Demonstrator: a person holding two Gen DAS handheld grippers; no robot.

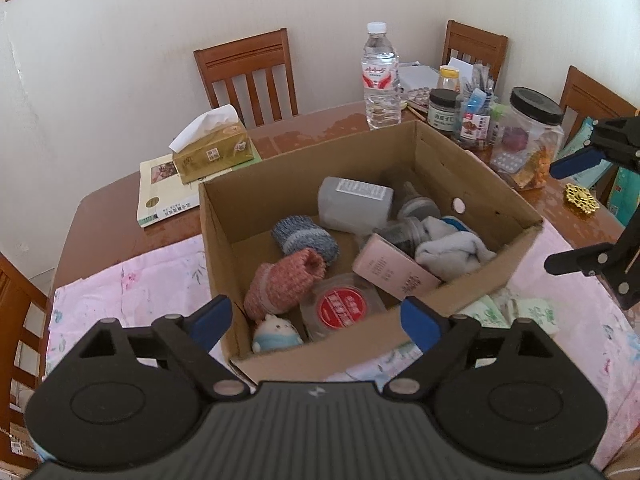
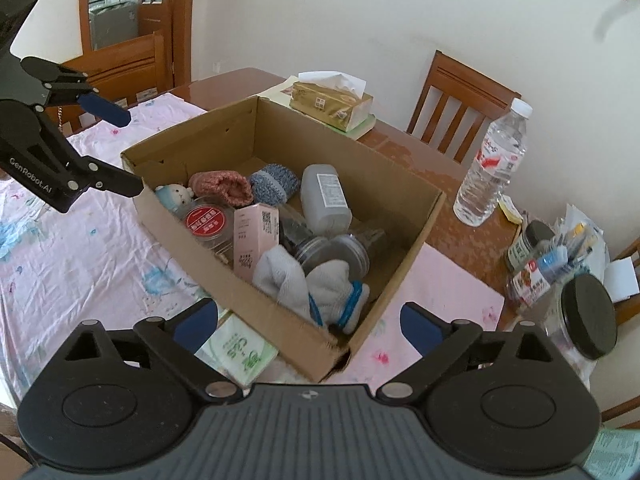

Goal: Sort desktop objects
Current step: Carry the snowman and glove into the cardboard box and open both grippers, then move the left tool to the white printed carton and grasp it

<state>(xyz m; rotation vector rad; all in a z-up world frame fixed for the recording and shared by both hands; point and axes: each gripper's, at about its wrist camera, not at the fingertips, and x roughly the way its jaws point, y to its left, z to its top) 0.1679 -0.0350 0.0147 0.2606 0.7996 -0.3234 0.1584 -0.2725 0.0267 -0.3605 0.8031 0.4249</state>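
Note:
An open cardboard box (image 1: 440, 152) (image 2: 240, 292) stands on the pink cloth. Inside lie a pink sock (image 1: 280, 280) (image 2: 222, 186), a blue sock (image 1: 304, 236) (image 2: 276, 180), a grey bottle (image 1: 356, 204) (image 2: 324, 196), a pink carton (image 1: 396, 274) (image 2: 256, 236), a red-lidded jar (image 1: 342, 308) (image 2: 206, 220), a small plush toy (image 1: 276, 332) (image 2: 174, 196) and a grey-white sock (image 1: 452, 250) (image 2: 312, 284). My left gripper (image 1: 316, 324) (image 2: 124, 146) hovers open at the box's near edge. My right gripper (image 2: 310, 326) (image 1: 568, 212) is open and empty over another corner.
Green tissue packs (image 1: 532, 312) (image 2: 240, 350) lie on the cloth beside the box. A water bottle (image 1: 380, 76) (image 2: 490, 168), a tissue box (image 1: 212, 148) (image 2: 332, 106) on a book, and several jars (image 1: 528, 136) (image 2: 584, 320) crowd the table behind. Wooden chairs surround it.

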